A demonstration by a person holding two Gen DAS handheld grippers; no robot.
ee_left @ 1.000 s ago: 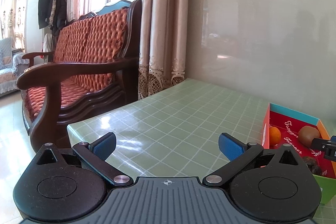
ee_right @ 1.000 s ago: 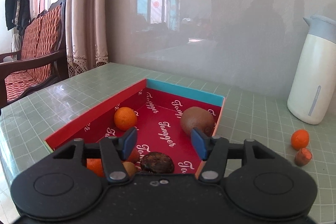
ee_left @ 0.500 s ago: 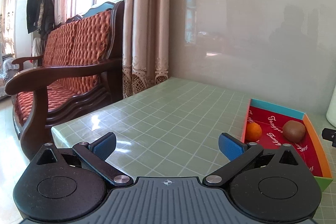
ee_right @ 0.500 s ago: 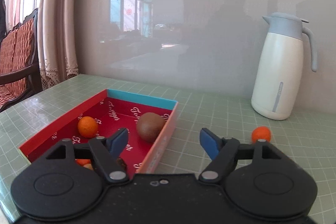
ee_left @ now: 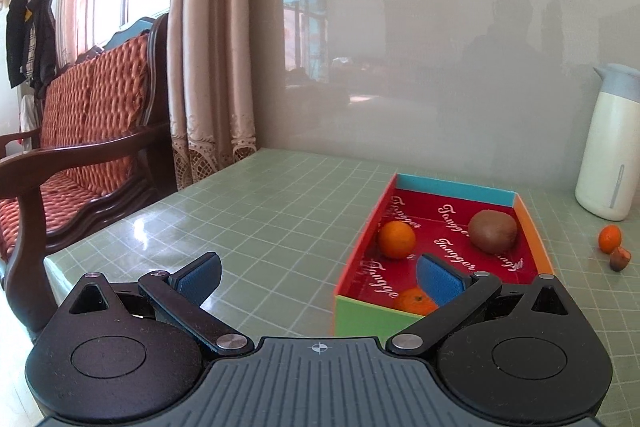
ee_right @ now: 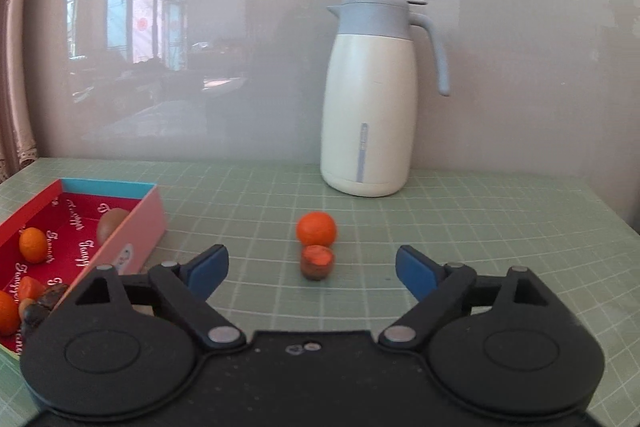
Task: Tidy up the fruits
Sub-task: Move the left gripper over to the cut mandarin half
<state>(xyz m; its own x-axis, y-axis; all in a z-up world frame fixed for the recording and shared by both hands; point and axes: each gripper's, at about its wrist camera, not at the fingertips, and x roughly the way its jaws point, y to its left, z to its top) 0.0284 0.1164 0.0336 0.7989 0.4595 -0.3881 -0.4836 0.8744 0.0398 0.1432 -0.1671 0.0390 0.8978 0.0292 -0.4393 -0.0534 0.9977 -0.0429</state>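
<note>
A red-lined box (ee_left: pixel 530 223) (ee_right: pixel 136 227) on the green table holds a kiwi (ee_left: pixel 492 231) (ee_right: pixel 110 223), tangerines (ee_left: pixel 397 239) (ee_right: pixel 33 245) and a dark fruit (ee_right: pixel 40 305). Loose on the table to its right lie a tangerine (ee_right: pixel 316 229) (ee_left: pixel 609 238) and a small brown fruit with an orange cut top (ee_right: pixel 317 261) (ee_left: pixel 619 259). My right gripper (ee_right: pixel 312 269) is open and empty, with the two loose fruits just ahead between its fingers. My left gripper (ee_left: pixel 318 275) is open and empty, at the box's near left corner.
A white jug with a blue-grey lid (ee_right: pixel 374 95) (ee_left: pixel 610 143) stands against the wall behind the loose fruits. A wooden sofa with red cushions (ee_left: pixel 80 147) and a curtain (ee_left: pixel 208 47) are off the table's left edge (ee_left: pixel 120 223).
Both grippers have swung right. The right gripper has left the box and opened wider, and now faces the two loose fruits. The left view now takes in the whole box.
</note>
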